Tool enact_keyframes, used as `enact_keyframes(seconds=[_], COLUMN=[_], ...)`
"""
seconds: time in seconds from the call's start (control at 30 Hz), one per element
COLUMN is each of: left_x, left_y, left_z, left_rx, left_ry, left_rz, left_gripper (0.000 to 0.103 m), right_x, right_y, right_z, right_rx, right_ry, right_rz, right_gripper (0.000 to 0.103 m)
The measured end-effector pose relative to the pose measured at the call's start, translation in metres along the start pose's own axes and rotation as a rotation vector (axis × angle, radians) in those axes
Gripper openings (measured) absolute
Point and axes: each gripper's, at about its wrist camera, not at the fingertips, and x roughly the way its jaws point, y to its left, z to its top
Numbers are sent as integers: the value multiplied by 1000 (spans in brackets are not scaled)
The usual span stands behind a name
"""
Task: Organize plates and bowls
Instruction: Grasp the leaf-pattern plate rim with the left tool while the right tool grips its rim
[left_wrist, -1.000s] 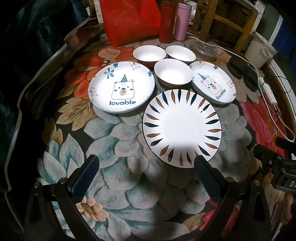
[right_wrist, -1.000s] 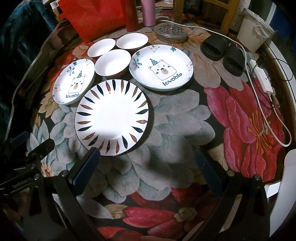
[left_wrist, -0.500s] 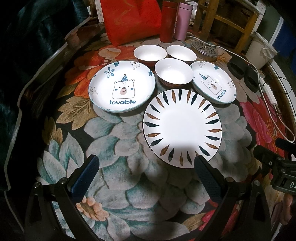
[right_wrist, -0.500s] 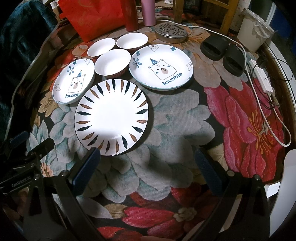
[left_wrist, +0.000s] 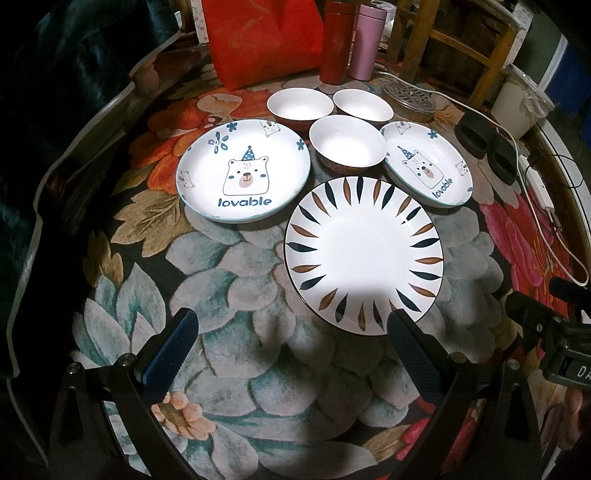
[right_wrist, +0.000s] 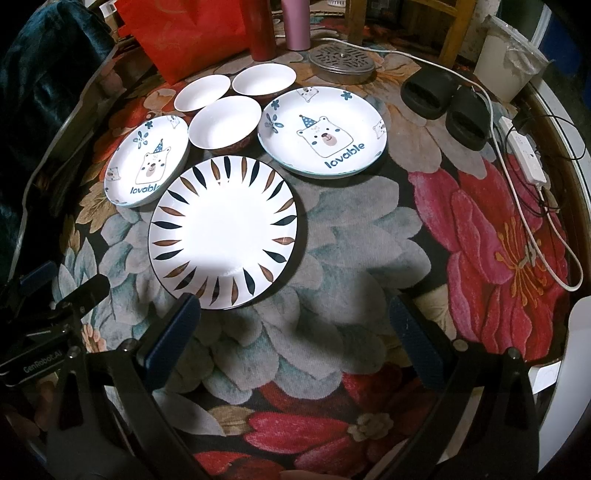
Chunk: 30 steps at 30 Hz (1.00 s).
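Nothing on the flowered cloth (left_wrist: 229, 280) has shifted since the earlier frames, and both grippers hang where they were, with only a slight drift of the view. Nearest, the left gripper (left_wrist: 291, 343) hovers above the cloth with its blue-padded fingers (left_wrist: 170, 350) wide apart and empty; the right gripper (right_wrist: 295, 332) hovers beside it on the right, its fingers (right_wrist: 173, 332) likewise spread and holding nothing. Just beyond the fingertips lies the leaf-pattern plate (left_wrist: 364, 254), flat on the counter, its near rim between the two grippers in both views. Behind it, to the left, sits the larger bear plate (left_wrist: 243, 175), printed "lovable"; to the right is a second bear plate (left_wrist: 428, 168), its near rim just beside the leaf-pattern plate. Between the bear plates stands the front bowl (left_wrist: 349, 147), white inside with a brown outer wall, empty and upright. Farther back are two more bowls (left_wrist: 300, 107), side by side and near touching. Past them stand a red flask (left_wrist: 336, 40) and a pink flask (left_wrist: 364, 42), with a red bag (left_wrist: 262, 37) to their left. At the far right lie a round metal grate (right_wrist: 341, 62), a pair of black slippers (right_wrist: 447, 101) and a white power strip (right_wrist: 524, 158) with its cord.
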Motion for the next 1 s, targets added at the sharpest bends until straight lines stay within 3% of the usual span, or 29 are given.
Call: enact_keyframes(seconds=[0.27, 0.43, 0.6, 0.73, 0.87, 0.93, 1.0], left_x=[33, 71, 100, 118, 133, 140, 144], left_y=[11, 24, 31, 24, 15, 9, 6], left_z=[-7, -4, 3, 12, 19, 23, 25], left_rx=[-83, -124, -130, -94, -39, -21, -19], left_ry=[22, 63, 73, 75, 101, 118, 138], left_rz=[-16, -3, 22, 31, 11, 10, 6], left_gripper=[103, 102, 99, 97, 90, 87, 82], right_x=[23, 67, 99, 119, 134, 137, 142], right_y=[3, -1, -6, -4, -2, -3, -4], right_z=[-7, -8, 7, 24, 43, 49, 55], right_rx=[6, 18, 19, -25, -53, -34, -29], right_ry=[29, 103, 108, 95, 104, 98, 121], right_rz=[-8, -6, 23, 67, 185, 204, 210], right_gripper=[102, 102, 102, 102, 102, 95, 77])
